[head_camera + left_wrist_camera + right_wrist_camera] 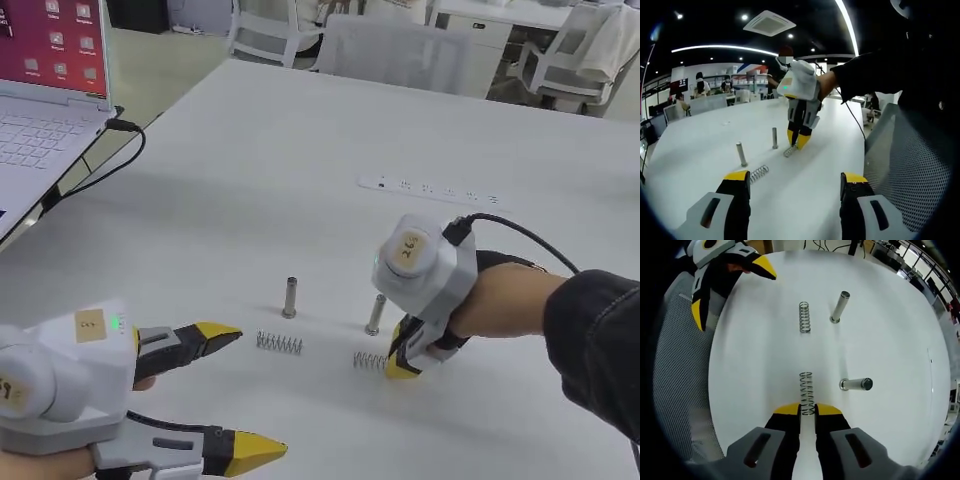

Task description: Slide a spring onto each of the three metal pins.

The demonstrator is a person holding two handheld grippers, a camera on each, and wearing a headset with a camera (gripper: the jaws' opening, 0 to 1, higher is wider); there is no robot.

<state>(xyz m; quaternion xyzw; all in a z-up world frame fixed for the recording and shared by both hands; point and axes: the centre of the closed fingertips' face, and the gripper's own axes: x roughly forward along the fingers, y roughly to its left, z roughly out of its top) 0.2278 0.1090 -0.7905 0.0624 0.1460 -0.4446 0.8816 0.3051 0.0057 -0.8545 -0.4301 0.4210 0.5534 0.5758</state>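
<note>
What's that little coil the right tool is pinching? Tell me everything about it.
The spring is a thin silvery wire coil, steel by its look, lying flat on the white table. One end is pinched between the yellow tips of the right hand-held gripper; the rest juts out free. A pin stands beside it, apart.

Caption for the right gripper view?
Right tongs grip a spring on the white table; two metal pins and a second spring beyond.

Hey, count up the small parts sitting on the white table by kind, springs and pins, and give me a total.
Coiled steel wire springs: 2
Upright silver metal pins: 2
Total: 4
</note>
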